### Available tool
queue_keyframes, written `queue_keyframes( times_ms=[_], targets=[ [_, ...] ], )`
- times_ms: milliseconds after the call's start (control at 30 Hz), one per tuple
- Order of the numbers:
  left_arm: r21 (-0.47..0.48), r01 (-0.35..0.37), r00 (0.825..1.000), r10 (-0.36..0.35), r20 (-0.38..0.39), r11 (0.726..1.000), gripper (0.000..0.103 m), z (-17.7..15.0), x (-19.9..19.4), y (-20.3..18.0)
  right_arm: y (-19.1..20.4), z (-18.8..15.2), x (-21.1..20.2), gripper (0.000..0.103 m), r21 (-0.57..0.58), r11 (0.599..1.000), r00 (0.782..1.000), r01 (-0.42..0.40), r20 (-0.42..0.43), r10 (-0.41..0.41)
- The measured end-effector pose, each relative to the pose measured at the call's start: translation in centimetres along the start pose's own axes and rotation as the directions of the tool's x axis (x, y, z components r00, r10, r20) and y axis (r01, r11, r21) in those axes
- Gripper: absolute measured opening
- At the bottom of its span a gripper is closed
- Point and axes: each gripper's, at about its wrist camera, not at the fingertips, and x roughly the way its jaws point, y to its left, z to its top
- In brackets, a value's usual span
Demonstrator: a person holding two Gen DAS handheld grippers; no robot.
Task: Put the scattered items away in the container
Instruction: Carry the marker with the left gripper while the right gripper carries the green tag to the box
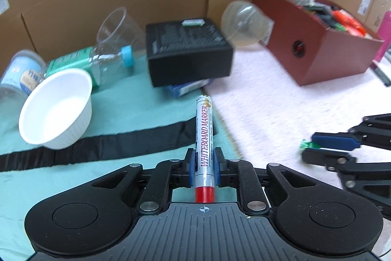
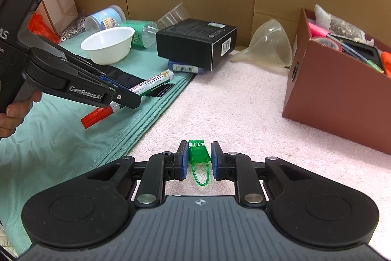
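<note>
Pink fleecy surface (image 2: pixel 244 109) — teal cloth (image 2: pixel 61 151), brown box (image 2: pixel 330 102), funnel (image 2: pixel 271 43) on it

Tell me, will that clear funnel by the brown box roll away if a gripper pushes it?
The funnel lies on its side, so a push would probably roll it in a curve, since its wide mouth tapers to a narrow spout. It looks like thin clear plastic, so likely light and easy to scoot. The fuzzy pink mat may slow it.

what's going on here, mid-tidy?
Yes. A person holds two grippers. The left gripper is shut on a whiteboard marker, lifted off the green cloth. The right gripper has a small green clip between its pads. The brown box already holds items.
</note>
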Motion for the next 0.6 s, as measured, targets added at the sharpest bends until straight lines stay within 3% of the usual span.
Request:
queue_keyframes(
  times_ms=[300,467,600],
  targets=[
    [0.034,0.098,0.989,-0.101,0.109,0.995,0.011,4.1,-2.3,-3.6,-2.3,1.3,-2.8,0.022,0.039,0.997,0.992,0.066,0.103,-0.07],
    [0.062,0.138,0.974,-0.147,0.172,0.988,0.011,8.3,-2.6,-6.8,-5.4,2.9,-4.8,0.022,0.084,0.987,0.97,0.14,0.189,-0.153],
    [0.081,0.179,0.965,-0.191,0.181,0.98,0.011,11.7,-1.6,-9.4,-8.3,4.2,-6.0,0.022,0.128,0.971,0.944,0.202,0.237,-0.228]
  ],
)
